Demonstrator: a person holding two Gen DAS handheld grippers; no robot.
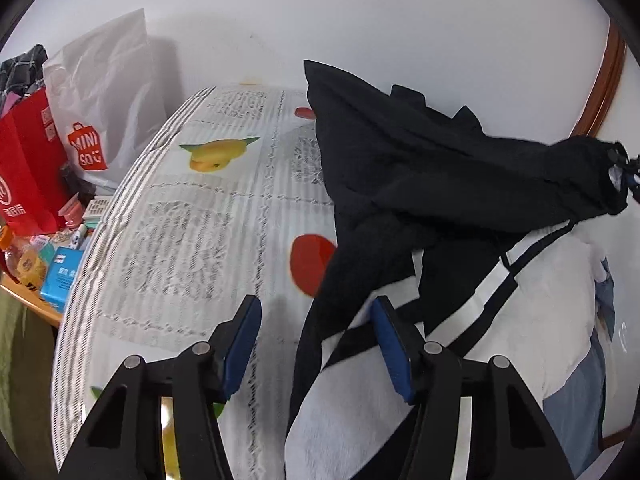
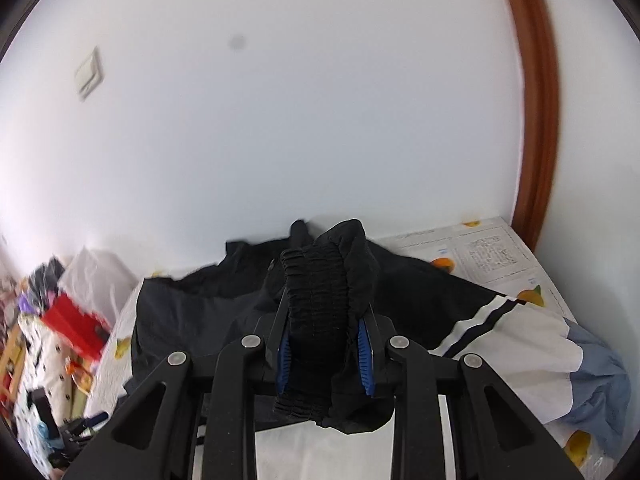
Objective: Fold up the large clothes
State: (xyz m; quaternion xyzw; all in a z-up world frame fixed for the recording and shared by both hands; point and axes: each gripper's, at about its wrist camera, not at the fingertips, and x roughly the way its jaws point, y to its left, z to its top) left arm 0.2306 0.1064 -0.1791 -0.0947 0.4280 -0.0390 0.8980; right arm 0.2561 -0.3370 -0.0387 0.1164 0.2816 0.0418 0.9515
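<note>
We hold our left gripper (image 1: 316, 344) above the bed (image 1: 180, 232), its blue-padded fingers (image 1: 244, 344) spread wide with nothing between them; a fold of the jacket's dark cloth hangs just ahead of the right-hand finger, and we cannot tell whether it touches the pad. Our right gripper (image 2: 326, 354) has its fingers (image 2: 366, 356) clamped on the jacket's black elastic cuff (image 2: 316, 300), which stands bunched up between the pads and spills over their lower edge.

The jacket (image 1: 420, 168) itself, black with white and pale blue panels and thin dark stripes, lies heaped along the far side of the bed against the white wall (image 1: 360, 20). From the left wrist view, one black sleeve stretches away to the right edge of the picture, lifted clear of the bedding, while the white and blue part rests on the near right of the bed. From the right wrist view, the black body spreads behind the cuff and the white panel runs toward the bed's right side.

The bed wears a pale cover printed with yellow fruit (image 1: 216, 154) and red spots. Beyond its left edge stands a low bench (image 1: 36, 300) crowded with a red paper bag (image 1: 28, 168), a white Miniso bag (image 1: 104, 92) and small boxes. A brown wooden frame (image 2: 536, 100) curves up the wall on the right.
</note>
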